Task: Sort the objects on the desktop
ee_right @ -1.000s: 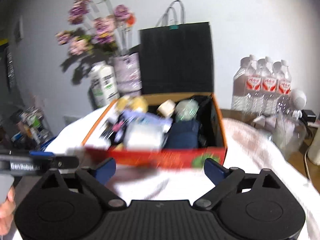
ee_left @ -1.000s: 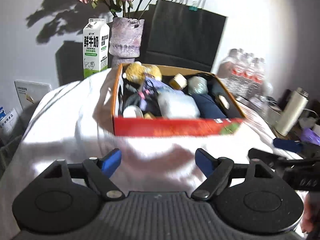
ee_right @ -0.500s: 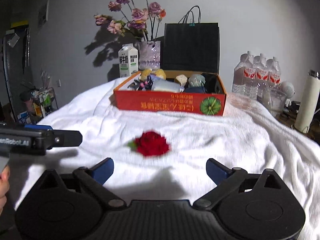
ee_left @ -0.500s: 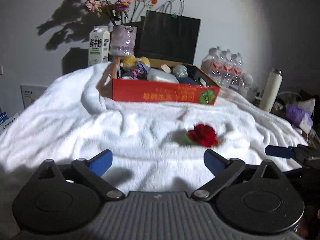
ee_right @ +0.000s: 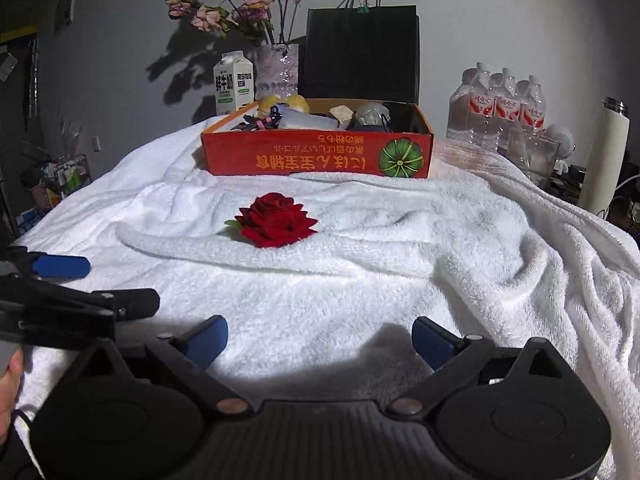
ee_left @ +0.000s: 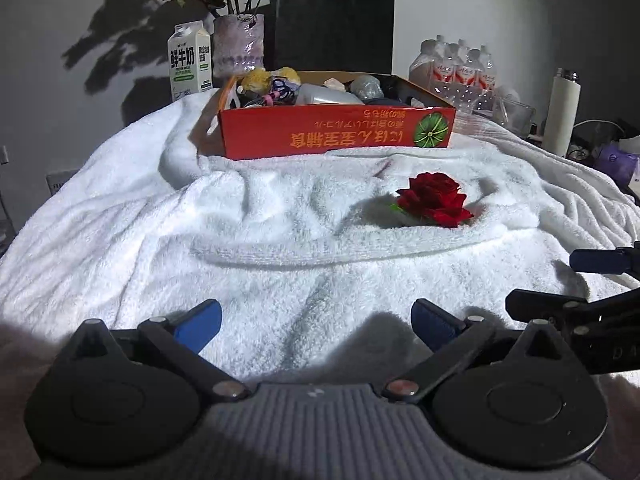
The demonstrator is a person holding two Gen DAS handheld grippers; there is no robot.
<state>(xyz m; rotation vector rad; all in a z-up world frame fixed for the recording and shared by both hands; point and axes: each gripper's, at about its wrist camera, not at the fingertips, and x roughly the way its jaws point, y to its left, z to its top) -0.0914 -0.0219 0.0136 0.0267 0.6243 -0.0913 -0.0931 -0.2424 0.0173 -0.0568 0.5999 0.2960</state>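
Observation:
A red fabric rose (ee_left: 434,199) lies on the white towel (ee_left: 240,232), ahead and to the right in the left wrist view; it also shows in the right wrist view (ee_right: 275,220), ahead and left. Behind it stands a red cardboard box (ee_left: 336,133) full of small items; it also shows in the right wrist view (ee_right: 318,156). My left gripper (ee_left: 316,326) is open and empty, low over the towel's near part. My right gripper (ee_right: 320,340) is open and empty, beside the left one.
A milk carton (ee_left: 189,65), a vase of dried flowers (ee_left: 239,46) and a black paper bag (ee_left: 334,28) stand behind the box. Water bottles (ee_right: 504,110), a glass container (ee_right: 534,154) and a white thermos (ee_right: 604,160) stand at the right.
Both grippers have pulled back from the box toward the near edge of the towel. The red rose now lies in view on the towel. Both stay open.

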